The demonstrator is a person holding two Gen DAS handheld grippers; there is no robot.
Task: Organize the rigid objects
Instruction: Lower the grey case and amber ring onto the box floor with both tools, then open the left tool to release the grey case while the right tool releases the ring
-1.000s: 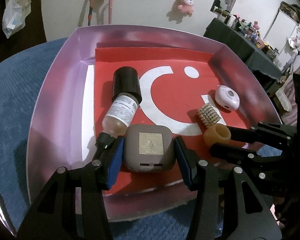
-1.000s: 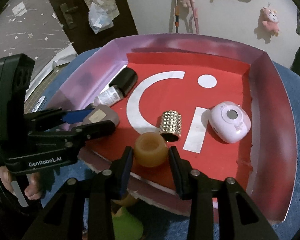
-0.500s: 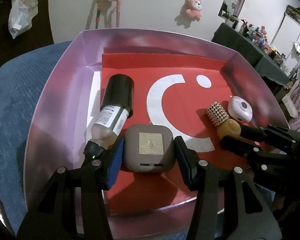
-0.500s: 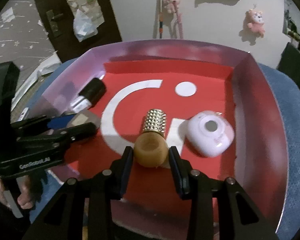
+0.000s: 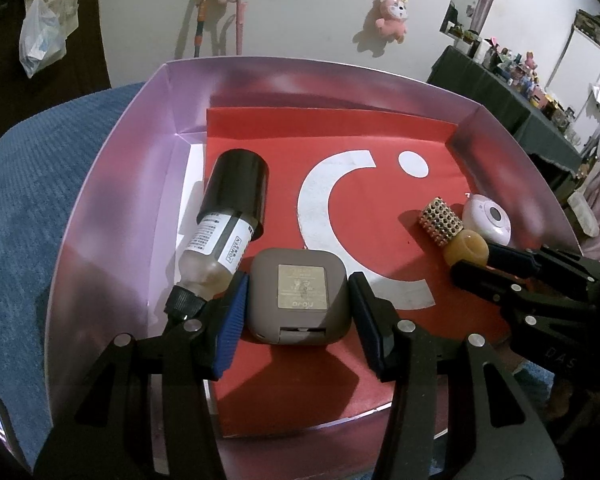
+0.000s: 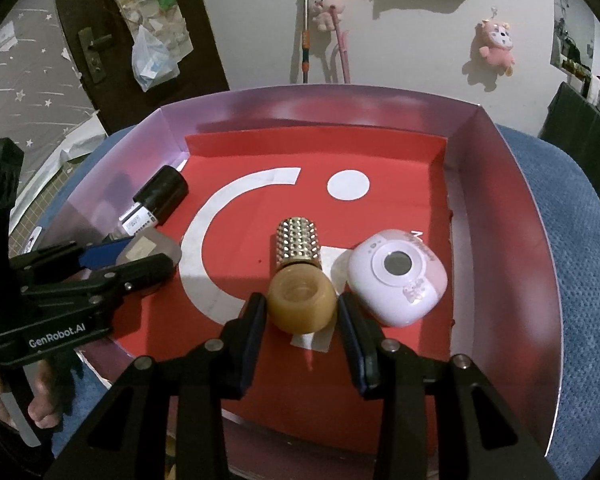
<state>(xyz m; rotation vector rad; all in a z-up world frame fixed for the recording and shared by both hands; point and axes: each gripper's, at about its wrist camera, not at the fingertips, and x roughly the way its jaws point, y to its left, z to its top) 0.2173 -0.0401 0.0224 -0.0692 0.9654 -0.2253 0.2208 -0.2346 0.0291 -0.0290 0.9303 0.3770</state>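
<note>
- taupe square case (image 5: 298,294) lies in the near left part of the pink-walled box (image 5: 112,184), on its red liner; the left gripper (image 5: 296,312) is closed on its two sides.
- amber round jar (image 6: 302,304) is low in the box too, held between the pads of the right gripper (image 6: 302,322), its far end touching the studded gold cylinder (image 6: 298,242).
- i think both are being set down side by side, grouped near the dropper bottle (image 5: 224,228) and the white compact (image 6: 398,278).

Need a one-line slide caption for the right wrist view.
Right gripper grips the amber bottle beside the pink case.
</note>
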